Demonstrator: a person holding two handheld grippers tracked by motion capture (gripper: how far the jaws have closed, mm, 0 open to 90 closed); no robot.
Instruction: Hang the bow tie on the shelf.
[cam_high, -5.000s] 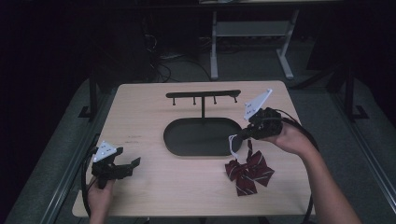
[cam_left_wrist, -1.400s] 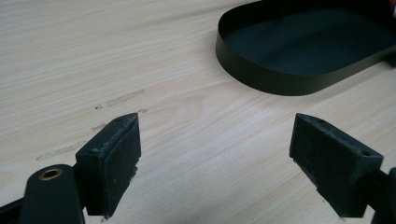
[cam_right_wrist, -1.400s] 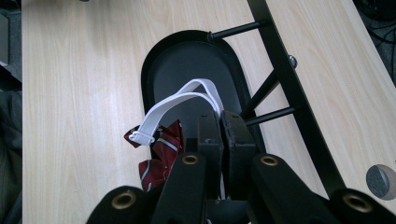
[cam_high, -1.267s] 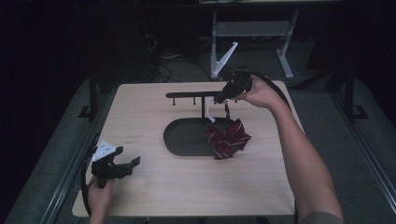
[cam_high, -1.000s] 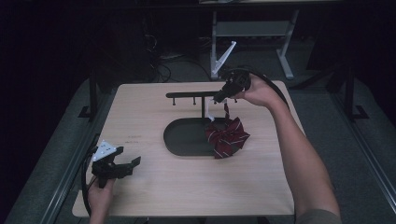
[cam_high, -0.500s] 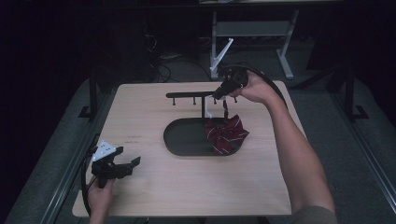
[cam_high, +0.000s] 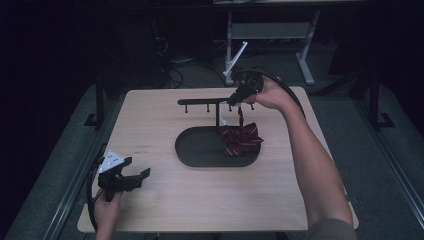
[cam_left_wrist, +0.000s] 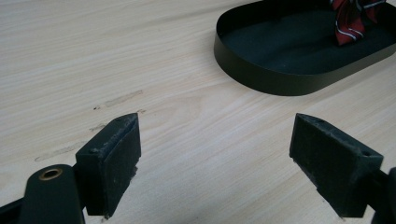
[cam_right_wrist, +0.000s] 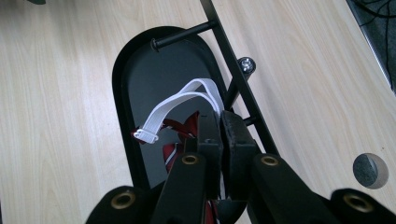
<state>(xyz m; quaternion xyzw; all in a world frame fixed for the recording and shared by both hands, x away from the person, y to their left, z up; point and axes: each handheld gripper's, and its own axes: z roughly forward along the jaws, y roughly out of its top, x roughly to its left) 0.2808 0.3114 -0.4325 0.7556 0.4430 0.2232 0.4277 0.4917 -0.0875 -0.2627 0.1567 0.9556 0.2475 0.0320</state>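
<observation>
Our right gripper (cam_high: 239, 95) is clamped tight, arm stretched far forward; our left gripper (cam_high: 131, 176) sits low, jaws wide apart.

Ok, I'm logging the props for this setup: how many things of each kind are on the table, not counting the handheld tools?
Black hook stand with oval tray base: 1
Red striped bow tie with white strap: 1
Total: 2
</observation>
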